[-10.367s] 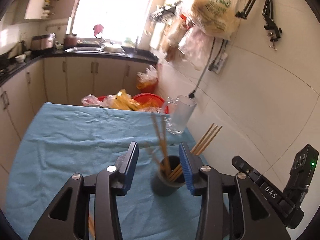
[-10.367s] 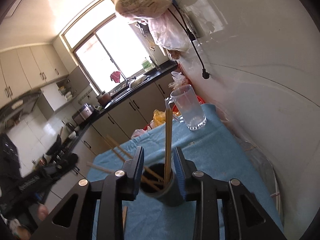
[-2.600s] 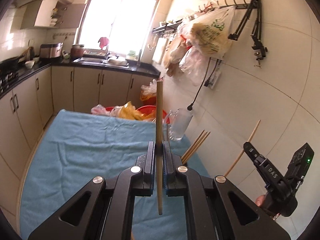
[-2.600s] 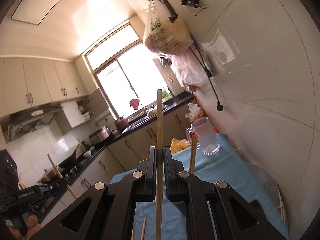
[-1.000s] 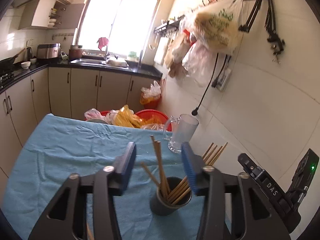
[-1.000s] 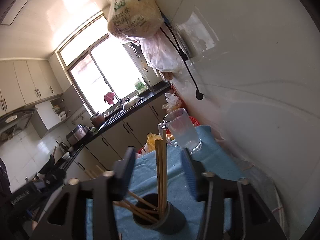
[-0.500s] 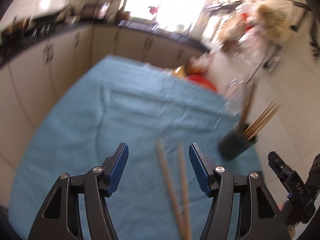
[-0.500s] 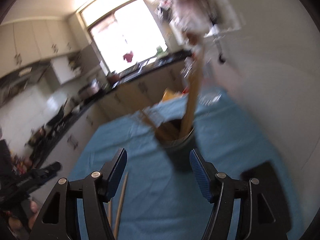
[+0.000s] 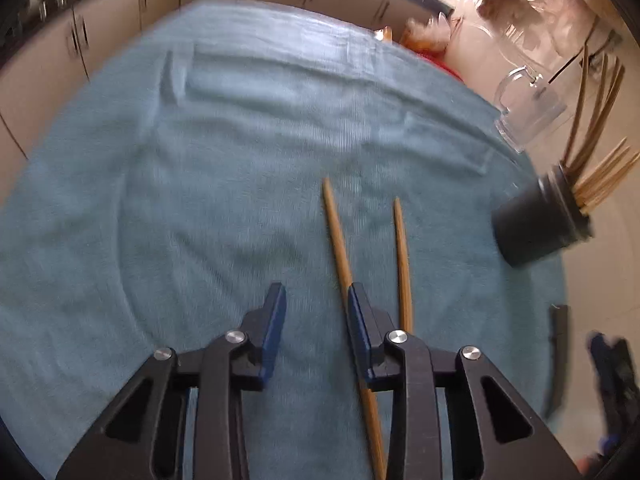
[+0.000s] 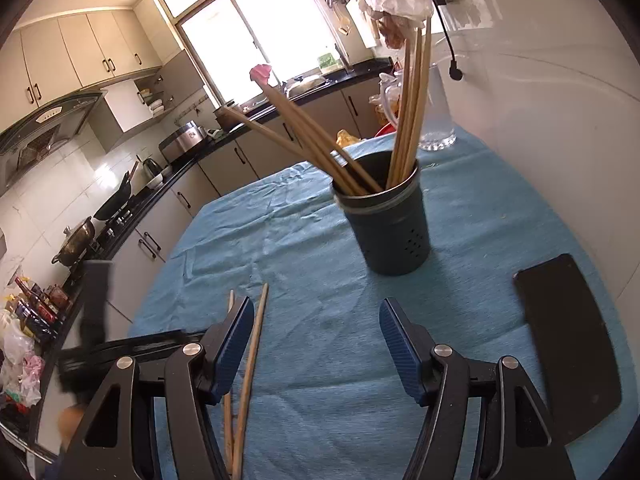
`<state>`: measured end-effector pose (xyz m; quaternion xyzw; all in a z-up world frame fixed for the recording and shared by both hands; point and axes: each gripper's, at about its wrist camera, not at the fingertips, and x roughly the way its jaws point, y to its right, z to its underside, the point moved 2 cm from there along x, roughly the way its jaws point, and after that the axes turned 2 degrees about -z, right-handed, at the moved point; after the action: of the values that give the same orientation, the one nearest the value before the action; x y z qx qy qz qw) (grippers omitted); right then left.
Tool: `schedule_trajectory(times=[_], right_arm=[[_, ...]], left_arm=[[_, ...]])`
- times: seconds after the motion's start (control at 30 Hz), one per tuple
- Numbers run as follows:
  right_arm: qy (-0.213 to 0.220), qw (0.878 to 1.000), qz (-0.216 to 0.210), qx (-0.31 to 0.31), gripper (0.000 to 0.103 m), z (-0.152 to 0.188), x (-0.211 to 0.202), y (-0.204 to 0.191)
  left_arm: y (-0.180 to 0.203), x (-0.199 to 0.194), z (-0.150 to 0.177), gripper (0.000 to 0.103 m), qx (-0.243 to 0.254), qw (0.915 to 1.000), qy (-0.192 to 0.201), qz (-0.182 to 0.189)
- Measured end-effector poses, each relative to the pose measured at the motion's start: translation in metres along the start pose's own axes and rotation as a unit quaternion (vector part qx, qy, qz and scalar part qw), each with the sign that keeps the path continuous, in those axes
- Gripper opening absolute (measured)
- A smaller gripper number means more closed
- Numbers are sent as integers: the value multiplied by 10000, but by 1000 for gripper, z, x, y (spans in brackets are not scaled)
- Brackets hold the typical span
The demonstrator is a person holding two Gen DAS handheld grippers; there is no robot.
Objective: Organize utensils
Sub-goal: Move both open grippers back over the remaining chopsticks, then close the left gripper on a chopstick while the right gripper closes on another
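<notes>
Chopsticks, two loose ones [image 9: 340, 240] [image 9: 402, 264], lie side by side on the blue cloth [image 9: 200, 160], running roughly 12-to-6 in the left wrist view, w/ the dark holder [image 9: 536, 232] off at 3 o'clock and already stuffed w/ other sticks; a glass mug [image 9: 528, 108] sits behind it at about 1–2 o'clock. We judge the step in hand is picking the next stick for the holder. Left gripper [image 9: 316, 312] points steeply down at the cloth, jaws partway apart and just been closing, nothing pinched yet: the nearer stick runs along the inner face of its right-side finger, whether touching we can't tell (motion blur). To do it well we'd shift a bit toward 3 o'clock so the stick sits centred btwn the pads, keep the fingers square across the shaft, go low enough to get the tips at cloth level w/o snagging fabric, and pinch only one stick. Right gripper [image 10: 316, 336] is angled gently down, jaws wide apart and empty, over bare cloth; from its view the holder [image 10: 390, 224] stands at 12 o'clock, both loose sticks [image 10: 252, 360] at 9 o'clock just beside its left-side finger, and a black phone [image 10: 568, 344] lies at 3 o'clock.
</notes>
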<state>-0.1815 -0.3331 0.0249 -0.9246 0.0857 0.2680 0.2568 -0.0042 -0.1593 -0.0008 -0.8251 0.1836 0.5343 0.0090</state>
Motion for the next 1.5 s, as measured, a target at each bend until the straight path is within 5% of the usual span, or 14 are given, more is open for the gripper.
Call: schedule_trajectory(times=[0.2, 0.47, 0.57, 0.67, 0.87, 1.03, 1.23, 1.4, 1.5], right_arm=[[-67, 10000, 11, 37, 70, -4, -3, 6], [-181, 9997, -106, 95, 70, -4, 9, -1], [-230, 9996, -107, 101, 70, -1, 12, -4], [-292, 9995, -68, 47, 70, 0, 14, -7], [-718, 9970, -71, -290, 70, -1, 33, -24], [-1530, 9868, -228, -481, 55, 6, 77, -44], [-2426, 9680, -81, -635, 38, 17, 149, -68], [-2583, 9582, 416, -1156, 31, 19, 175, -85], [-2612, 9504, 623, -1568, 9, 24, 180, -100]], left_arm=[[3, 1, -3, 24, 186, 9998, -8, -92], [-4, 7, -11, 24, -126, 9975, -363, 586], [9, 12, -11, 24, 62, 9989, -303, 361], [12, 11, -7, 12, 231, 9995, -196, 20], [-31, -4, 7, 7, 42, 9998, -202, -66], [-70, -17, 16, 8, -243, 9994, -207, 101], [-72, -17, 18, 8, -150, 9996, -202, 144], [-72, -16, 16, 8, -118, 9996, -216, 145], [-69, -16, 15, 7, -52, 9998, -149, 158]])
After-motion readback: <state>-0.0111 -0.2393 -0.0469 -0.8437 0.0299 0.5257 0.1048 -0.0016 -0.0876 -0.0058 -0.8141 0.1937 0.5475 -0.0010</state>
